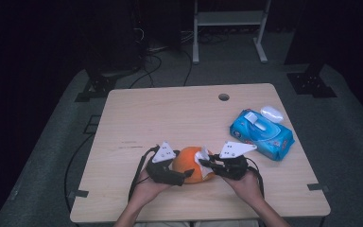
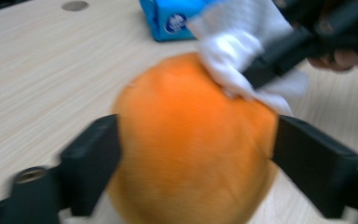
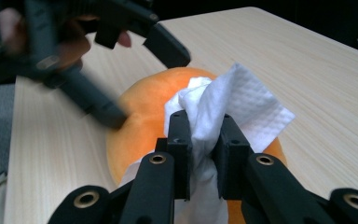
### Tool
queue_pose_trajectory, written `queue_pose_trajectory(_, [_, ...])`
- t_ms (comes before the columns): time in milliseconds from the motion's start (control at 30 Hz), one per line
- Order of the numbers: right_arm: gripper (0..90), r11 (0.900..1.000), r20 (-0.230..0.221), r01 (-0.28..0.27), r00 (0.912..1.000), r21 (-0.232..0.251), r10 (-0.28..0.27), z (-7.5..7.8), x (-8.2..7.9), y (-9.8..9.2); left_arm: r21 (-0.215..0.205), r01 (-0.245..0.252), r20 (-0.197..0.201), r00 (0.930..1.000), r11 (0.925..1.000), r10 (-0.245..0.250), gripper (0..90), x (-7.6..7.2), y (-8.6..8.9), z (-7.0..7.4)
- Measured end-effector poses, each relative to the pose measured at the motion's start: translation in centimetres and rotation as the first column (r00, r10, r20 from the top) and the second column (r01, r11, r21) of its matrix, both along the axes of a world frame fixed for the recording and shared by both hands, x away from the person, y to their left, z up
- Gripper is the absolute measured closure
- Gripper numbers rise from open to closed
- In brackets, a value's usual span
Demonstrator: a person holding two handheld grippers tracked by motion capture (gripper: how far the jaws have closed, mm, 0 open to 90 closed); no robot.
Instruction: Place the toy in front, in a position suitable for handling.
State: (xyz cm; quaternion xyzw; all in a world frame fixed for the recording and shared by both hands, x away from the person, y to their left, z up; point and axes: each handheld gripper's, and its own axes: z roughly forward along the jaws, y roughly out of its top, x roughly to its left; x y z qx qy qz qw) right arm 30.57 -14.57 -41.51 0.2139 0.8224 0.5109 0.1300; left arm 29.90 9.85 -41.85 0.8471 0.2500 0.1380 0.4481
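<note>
A round orange fruit (image 1: 189, 163) lies on the wooden table (image 1: 170, 118) near its front edge. My left gripper (image 1: 185, 174) reaches in from the left, and its two jaws sit against opposite sides of the orange (image 2: 186, 107), gripping it. My right gripper (image 3: 204, 135) is shut on a crumpled white tissue (image 3: 242, 102) and holds it against the top right of the orange (image 3: 144, 121). In the left gripper view the tissue (image 2: 233, 42) lies over the fruit's far side under the right gripper (image 2: 256, 77).
A blue pack of wet wipes (image 1: 262, 135) lies at the right of the table, with a small white case (image 1: 272, 113) just behind it. A cable hole (image 1: 223, 97) is near the far edge. Bare tabletop stretches across the left and middle.
</note>
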Motion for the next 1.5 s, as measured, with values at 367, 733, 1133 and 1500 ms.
queue_pose_trajectory(367, [77.5,0.995,0.014,0.095,0.9954,-0.017,-0.095,-0.4,1.1,-1.5,0.019,-0.071,-0.01,0.9974,0.9973,0.071,32.0,0.3,0.2,-0.6])
queue_pose_trajectory(733, [77.7,0.999,0.049,0.021,0.9986,-0.03,-0.019,0.2,-1.2,0.1,-0.038,-0.126,-0.084,0.9889,0.9913,0.122,33.0,1.3,1.5,-1.0])
queue_pose_trajectory(1133, [77.6,0.996,-0.01,0.094,0.9955,-0.002,-0.094,-0.7,0.2,-1.8,-0.051,-0.144,-0.093,0.9859,0.9882,0.139,33.2,1.5,1.8,-1.2])
queue_pose_trajectory(1500, [77.8,0.996,-0.008,0.086,0.9963,-0.003,-0.086,-0.5,0.4,-1.7,-0.066,-0.148,-0.095,0.9854,0.9868,0.141,33.0,1.5,1.6,-1.1])
